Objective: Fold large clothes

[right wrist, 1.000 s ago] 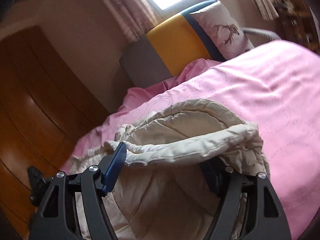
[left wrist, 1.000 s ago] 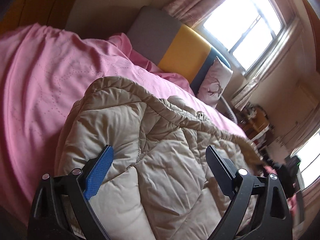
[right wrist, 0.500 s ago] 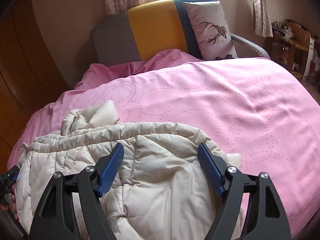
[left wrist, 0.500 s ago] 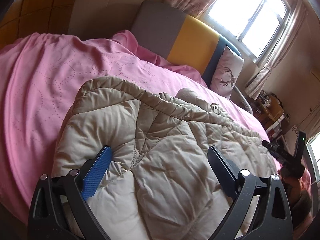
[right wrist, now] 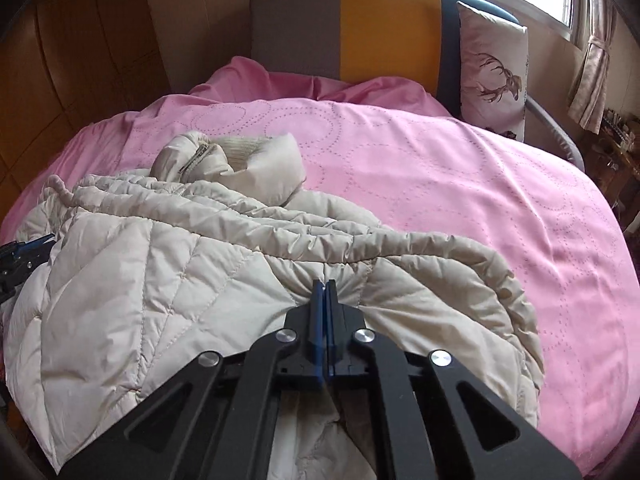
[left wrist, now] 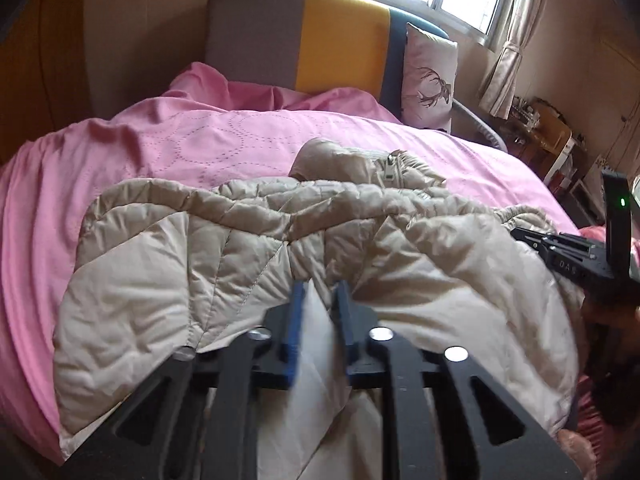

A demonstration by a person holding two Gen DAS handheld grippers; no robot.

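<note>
Left tool (left wrist: 320, 292) and right tool (right wrist: 324, 284) newly pinched onto jacket (left wrist: 200, 280)

Left gripper (left wrist: 320, 292) angled downward, pads pinching quilted fabric, right gripper (right wrist: 324, 286) likewise angled down, clamped tight

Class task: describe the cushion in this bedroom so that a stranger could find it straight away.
Start at the grey, yellow and blue headboard behind the pink quilted bedspread. The pale square cushion leans upright against its blue end, nearest the window. It alone bears a dark stag print.
</note>
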